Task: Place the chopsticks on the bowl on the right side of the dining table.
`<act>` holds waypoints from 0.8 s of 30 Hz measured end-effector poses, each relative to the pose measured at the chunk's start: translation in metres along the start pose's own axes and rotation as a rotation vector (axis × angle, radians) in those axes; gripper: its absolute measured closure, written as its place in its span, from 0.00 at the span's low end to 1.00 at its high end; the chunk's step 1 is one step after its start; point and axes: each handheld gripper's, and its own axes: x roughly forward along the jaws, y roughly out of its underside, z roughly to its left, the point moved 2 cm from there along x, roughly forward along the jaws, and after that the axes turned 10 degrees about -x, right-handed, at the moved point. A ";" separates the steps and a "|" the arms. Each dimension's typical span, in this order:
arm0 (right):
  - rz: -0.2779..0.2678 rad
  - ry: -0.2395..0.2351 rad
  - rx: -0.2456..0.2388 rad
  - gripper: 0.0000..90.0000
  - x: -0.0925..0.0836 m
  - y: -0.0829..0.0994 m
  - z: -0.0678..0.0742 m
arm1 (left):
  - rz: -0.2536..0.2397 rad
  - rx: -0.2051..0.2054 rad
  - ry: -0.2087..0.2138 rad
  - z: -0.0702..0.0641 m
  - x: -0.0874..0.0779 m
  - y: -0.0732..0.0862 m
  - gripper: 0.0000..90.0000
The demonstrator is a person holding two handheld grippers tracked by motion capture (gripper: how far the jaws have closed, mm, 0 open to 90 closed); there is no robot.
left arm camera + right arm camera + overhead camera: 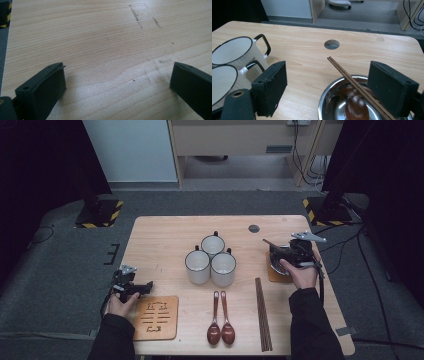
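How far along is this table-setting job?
One place looks set: a metal bowl on the right holds a wooden spoon and chopsticks. The right hand-held gripper is open above it, gripping nothing. Left to do: two spoons, another chopstick pair and three mugs wait mid-table; the left hand-held gripper is open and idle.

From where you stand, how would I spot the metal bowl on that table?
Start at the three white mugs in the middle of the wooden table and look toward the right edge. There a shiny metal bowl sits on a small wooden mat. It alone holds a dark spoon and chopsticks; the other utensils lie flat on the table.
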 end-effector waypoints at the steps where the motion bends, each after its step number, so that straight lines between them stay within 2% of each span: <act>1: -0.001 0.004 0.002 0.18 0.002 -0.002 0.001 | 0.000 0.000 0.000 0.000 0.000 0.000 0.00; 4: -0.001 0.037 -0.010 0.17 0.007 -0.005 0.004 | 0.000 0.000 0.000 0.000 0.000 0.000 0.00; 10: 0.025 0.043 -0.012 0.17 0.019 -0.012 0.008 | 0.000 0.000 0.000 0.000 0.000 0.000 0.00; 13: 0.015 0.043 0.000 0.17 0.024 -0.015 0.008 | 0.000 0.000 0.000 0.000 0.000 0.000 0.00; 22: 0.045 0.041 0.011 0.17 0.040 -0.020 0.010 | 0.000 0.000 0.000 0.000 0.000 0.000 0.00; 24: 0.033 0.043 0.020 0.18 0.042 -0.021 0.011 | 0.000 0.000 0.000 0.000 0.000 0.000 0.00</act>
